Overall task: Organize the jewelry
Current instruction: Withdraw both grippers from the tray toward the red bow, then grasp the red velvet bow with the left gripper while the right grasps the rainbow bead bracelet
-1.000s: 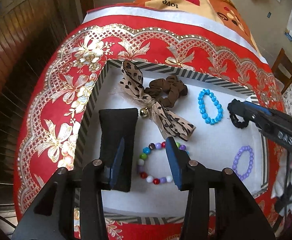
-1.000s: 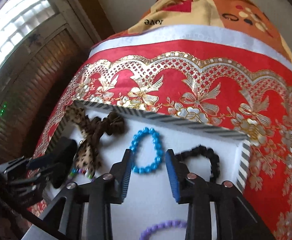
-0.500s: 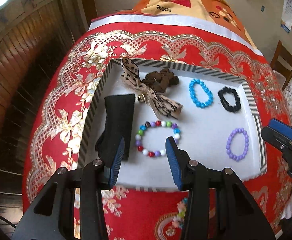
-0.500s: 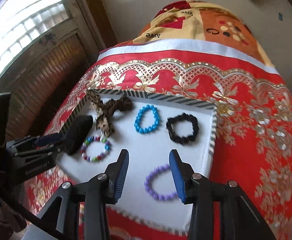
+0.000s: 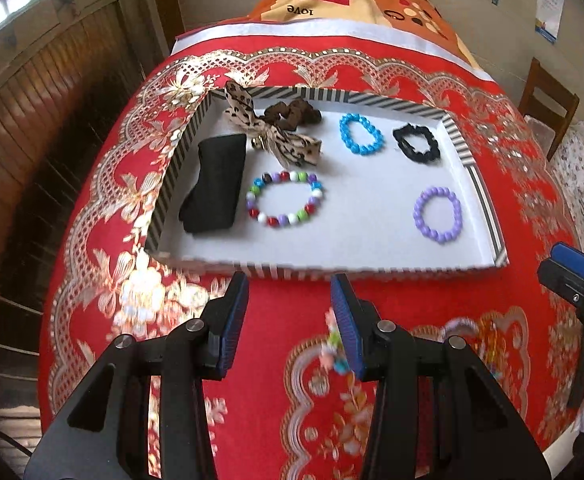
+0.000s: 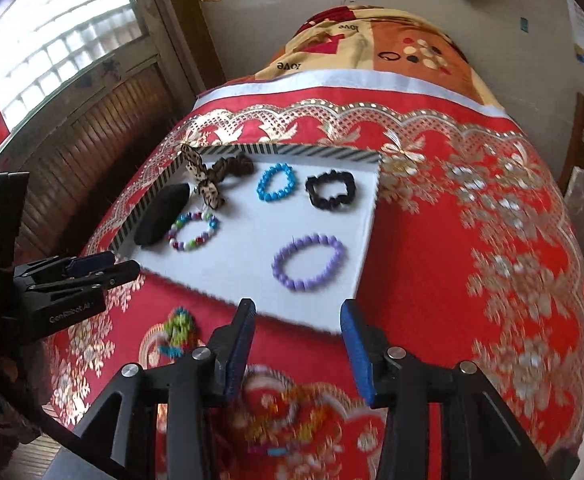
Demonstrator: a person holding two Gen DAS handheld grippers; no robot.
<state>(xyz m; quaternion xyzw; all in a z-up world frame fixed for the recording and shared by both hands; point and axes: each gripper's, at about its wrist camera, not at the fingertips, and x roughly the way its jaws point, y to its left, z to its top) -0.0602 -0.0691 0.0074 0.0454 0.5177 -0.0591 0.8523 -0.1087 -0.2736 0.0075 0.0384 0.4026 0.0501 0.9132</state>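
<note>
A white tray with striped walls [image 5: 487,208] [image 6: 252,149] lies on the red cloth. In it are a black pouch [image 5: 214,184], a leopard bow [image 5: 270,130], a brown scrunchie [image 5: 295,112], a blue bracelet [image 5: 360,134], a black scrunchie [image 5: 416,143], a multicolour bracelet [image 5: 284,199] and a purple bracelet [image 5: 437,214] [image 6: 308,256]. A small colourful beaded piece [image 5: 333,350] [image 6: 178,330] lies on the cloth before the tray. My left gripper [image 5: 290,316] is open and empty, near that piece. My right gripper [image 6: 297,340] is open and empty, before the tray.
The red and gold cloth [image 5: 491,120] covers a bed. A wooden shutter wall [image 5: 32,120] runs along the left. A wooden chair [image 5: 547,100] stands at the right. More small colourful items [image 6: 288,412] lie blurred on the cloth below my right gripper.
Both grippers have drawn back from over the tray towards the near side. The colourful beaded piece on the cloth has come into view. The things in the tray have not moved.
</note>
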